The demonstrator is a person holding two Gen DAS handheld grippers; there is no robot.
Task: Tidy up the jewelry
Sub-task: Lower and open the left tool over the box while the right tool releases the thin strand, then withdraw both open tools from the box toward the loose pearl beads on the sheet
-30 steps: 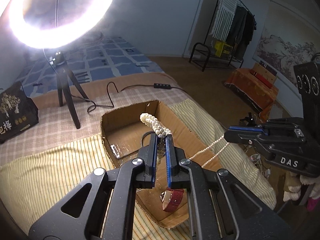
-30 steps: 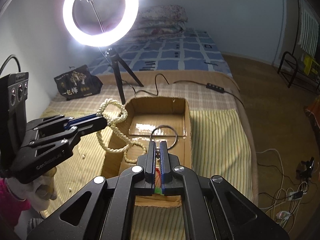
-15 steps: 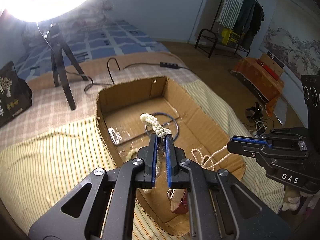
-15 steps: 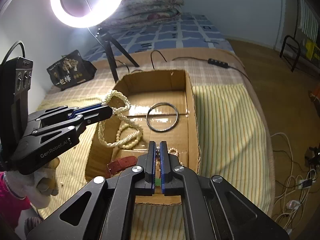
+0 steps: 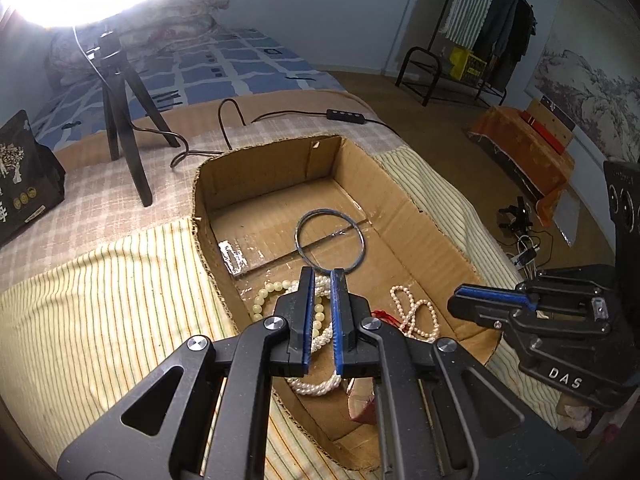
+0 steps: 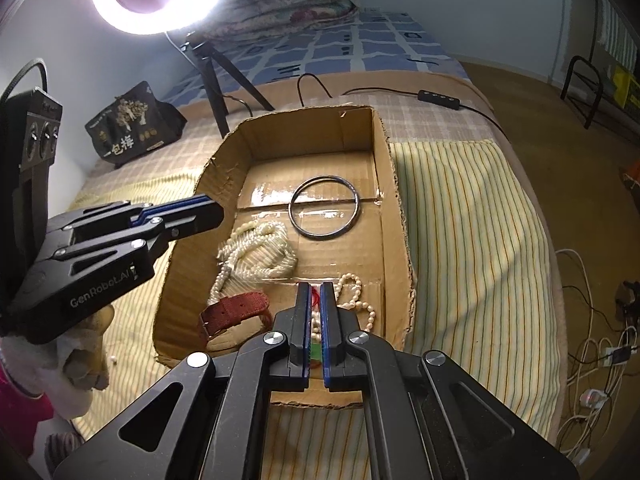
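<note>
An open cardboard box [image 6: 394, 200] lies on the striped bedcover. In it are a thick pearl necklace [image 6: 260, 250], a dark metal bangle [image 6: 324, 210], a red-brown watch strap [image 6: 236, 312] and a thin pearl strand [image 6: 356, 294]. My left gripper [image 5: 322, 276] hovers over the thick necklace [image 5: 280, 292], jaws slightly apart and empty. My right gripper [image 6: 315, 290] is over the box's near end, jaws narrowly apart, with pearls and a red and green bit seen between them. It also shows in the left wrist view [image 5: 464, 304].
A ring light on a black tripod [image 6: 216, 76] stands behind the box, its cable and switch [image 6: 438, 98] across the bed. A black bag [image 6: 134, 124] sits at back left. Cables and a power strip [image 6: 592, 372] lie on the floor right.
My left gripper has let go of the thick pearl necklace, which now lies in the box. Both grippers have come lower over the box.
</note>
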